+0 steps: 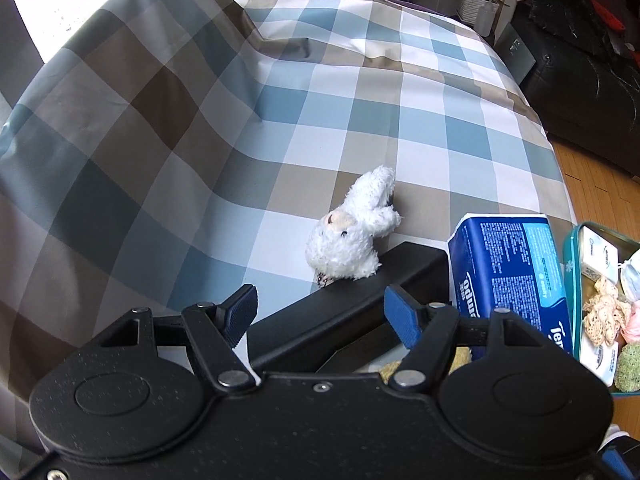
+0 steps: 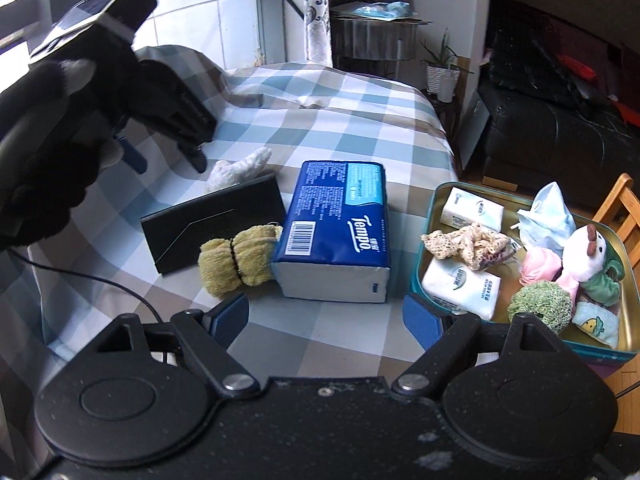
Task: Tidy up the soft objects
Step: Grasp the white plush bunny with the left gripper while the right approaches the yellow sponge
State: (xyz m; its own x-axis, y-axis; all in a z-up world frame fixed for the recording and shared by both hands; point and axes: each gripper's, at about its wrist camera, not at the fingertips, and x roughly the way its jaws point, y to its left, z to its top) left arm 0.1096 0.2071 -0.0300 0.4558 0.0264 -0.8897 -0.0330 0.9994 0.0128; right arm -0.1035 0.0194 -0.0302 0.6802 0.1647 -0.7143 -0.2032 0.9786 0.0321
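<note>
A white plush toy (image 1: 352, 236) lies on the checked bed cover behind a black box (image 1: 344, 316); it also shows in the right wrist view (image 2: 240, 170). My left gripper (image 1: 320, 316) is open and empty, above the box and just short of the toy; it shows in the right wrist view (image 2: 168, 160). A yellow-green plush toy (image 2: 240, 260) lies between the black box (image 2: 216, 224) and a blue Tempo tissue pack (image 2: 336, 232). My right gripper (image 2: 326, 320) is open and empty, in front of the pack. A teal tin (image 2: 436, 200) at the right holds several soft items.
The tin (image 1: 570, 280) holds tissue packets, a beige lace scrunchie (image 2: 468, 244), a green pompom (image 2: 540, 304), a pink-and-white plush (image 2: 580, 256) and a face mask. A pillow (image 1: 120, 120) rises at the bed's left. A dark sofa and a wooden floor lie to the right.
</note>
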